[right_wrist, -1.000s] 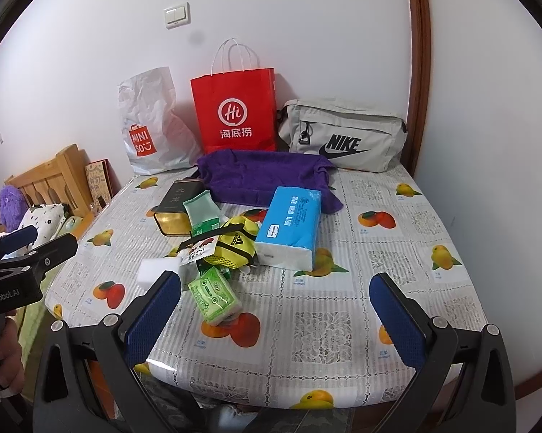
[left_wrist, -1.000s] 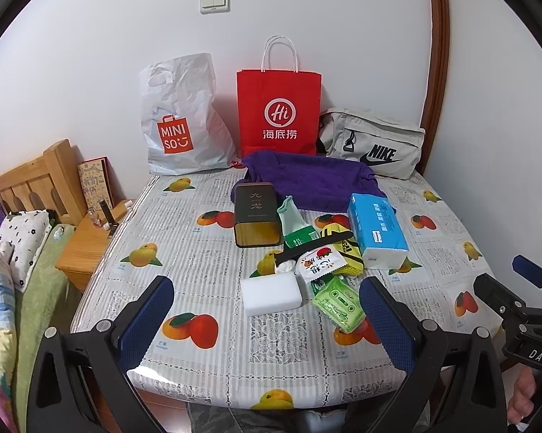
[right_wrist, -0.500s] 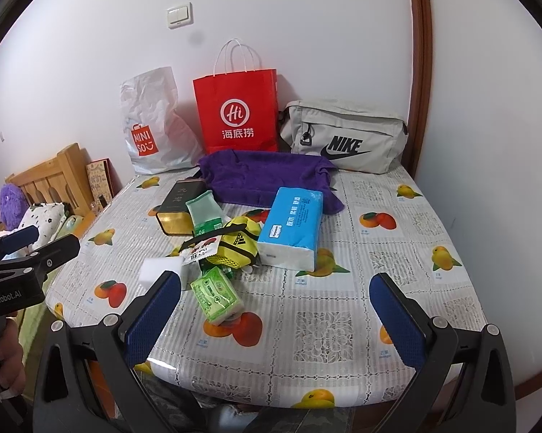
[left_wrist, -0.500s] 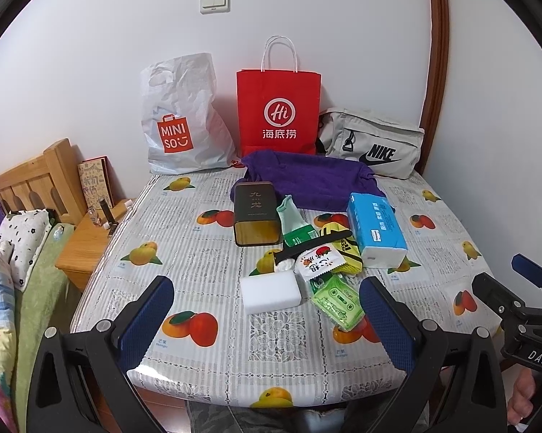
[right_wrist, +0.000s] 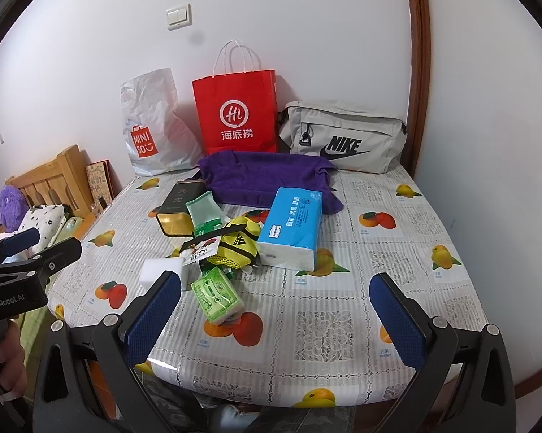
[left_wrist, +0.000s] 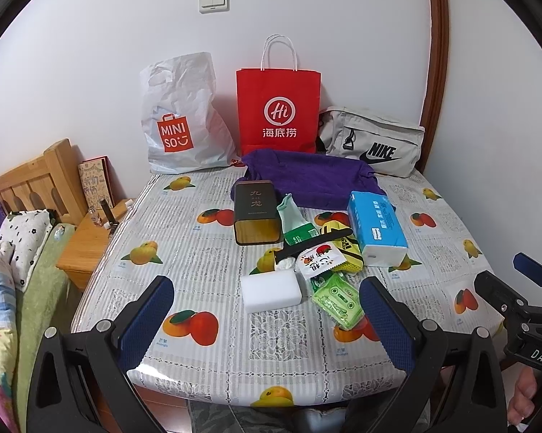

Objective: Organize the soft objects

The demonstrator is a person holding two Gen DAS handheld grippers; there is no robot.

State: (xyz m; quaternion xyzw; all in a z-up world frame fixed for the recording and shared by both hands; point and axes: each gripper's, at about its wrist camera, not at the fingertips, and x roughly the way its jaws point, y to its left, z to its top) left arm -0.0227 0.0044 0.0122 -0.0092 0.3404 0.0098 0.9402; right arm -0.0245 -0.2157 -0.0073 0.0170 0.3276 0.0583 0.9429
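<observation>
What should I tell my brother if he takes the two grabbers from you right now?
Left gripper: open, empty, hovering at the table's near edge.
Right gripper: open, empty, same height.
The things sit in a heap mid-table: white sponge, green tissue pack, yellow mesh pouch, blue tissue pack, dark tin, purple towel behind.
Along the wall stand a white plastic bag, red paper bag and grey Nike bag.
Done: nothing appears sorted. Left: everything soft, probably nearest first.
</observation>
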